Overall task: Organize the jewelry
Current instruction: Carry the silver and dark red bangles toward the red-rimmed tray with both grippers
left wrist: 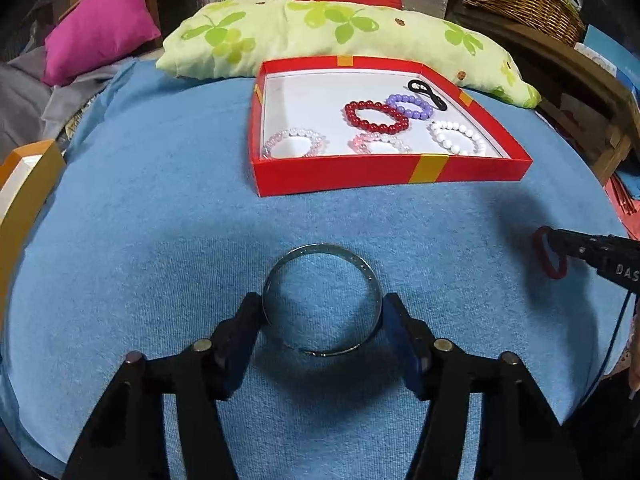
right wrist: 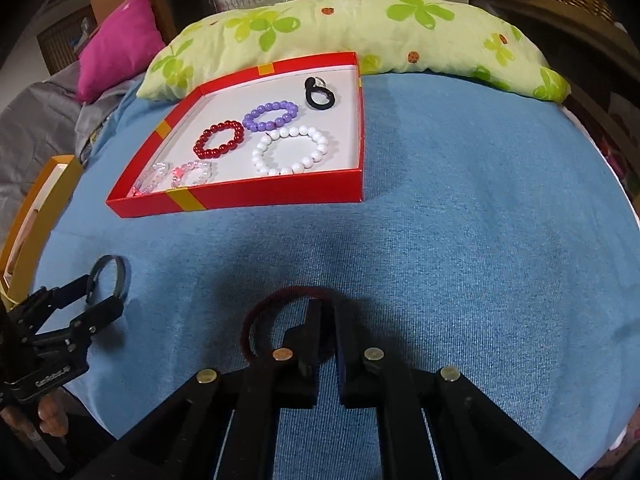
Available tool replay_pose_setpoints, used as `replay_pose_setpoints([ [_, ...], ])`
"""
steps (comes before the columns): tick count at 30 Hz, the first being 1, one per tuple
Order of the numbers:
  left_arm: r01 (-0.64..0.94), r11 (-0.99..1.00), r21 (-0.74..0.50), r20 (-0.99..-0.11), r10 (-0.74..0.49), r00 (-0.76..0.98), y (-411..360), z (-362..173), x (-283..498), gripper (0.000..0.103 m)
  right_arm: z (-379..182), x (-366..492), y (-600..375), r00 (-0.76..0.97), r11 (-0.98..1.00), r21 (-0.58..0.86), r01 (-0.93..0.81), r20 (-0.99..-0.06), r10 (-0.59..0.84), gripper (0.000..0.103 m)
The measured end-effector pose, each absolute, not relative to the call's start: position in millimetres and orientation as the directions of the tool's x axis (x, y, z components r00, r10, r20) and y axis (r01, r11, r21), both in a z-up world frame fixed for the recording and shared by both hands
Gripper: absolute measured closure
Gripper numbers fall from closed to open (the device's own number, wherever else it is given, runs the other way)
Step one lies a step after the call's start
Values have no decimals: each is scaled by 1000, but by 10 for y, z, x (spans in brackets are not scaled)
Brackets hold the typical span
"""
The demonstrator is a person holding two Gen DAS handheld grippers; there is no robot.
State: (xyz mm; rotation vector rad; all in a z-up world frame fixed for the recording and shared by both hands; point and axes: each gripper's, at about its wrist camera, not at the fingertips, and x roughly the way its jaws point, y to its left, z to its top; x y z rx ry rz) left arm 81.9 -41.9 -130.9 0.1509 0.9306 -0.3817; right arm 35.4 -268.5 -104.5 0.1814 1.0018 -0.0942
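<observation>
red box (left wrist: 352,178) on blue cloth (left wrist: 160,240), already loaded: two clear-pink bead bracelets (left wrist: 294,143), dark red one (left wrist: 377,116), purple (left wrist: 409,105), white (left wrist: 458,137), black hair tie (left wrist: 427,94). six pieces in, apparently two left outside. left gripper (left wrist: 322,314) clamped across silver bangle (left wrist: 322,256), bangle low over or on the cloth, short of the box. right gripper (right wrist: 326,320) pinched together on dark red hair loop (right wrist: 256,320). remaining, by judgement: carry both over, drop in the bare left part of the box.
</observation>
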Motion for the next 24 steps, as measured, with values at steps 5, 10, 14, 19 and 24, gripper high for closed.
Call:
replay_pose_setpoints([
  [5, 373, 927, -41, -791, -258, 554, -385, -1231, 808, 40, -959, 324, -2704, 571, 974, 153, 165, -820, 32, 97],
  [10, 367, 928, -62, -752, -285, 595, -317, -1010, 741, 40, -841, 307, -2655, 618, 967, 205, 151, -783, 69, 97],
  [14, 362, 932, -34, -710, -277, 648, -297, -842, 675, 40, -746, 310, -2606, 661, 961, 241, 134, -744, 94, 97],
  [19, 353, 936, -6, -692, -259, 674, -316, -767, 658, 40, -656, 323, -2560, 701, 954, 273, 121, -704, 112, 97],
  [24, 348, 937, 5, -675, -254, 693, -338, -697, 635, 40, -642, 347, -2527, 712, 952, 283, 117, -692, 119, 97],
])
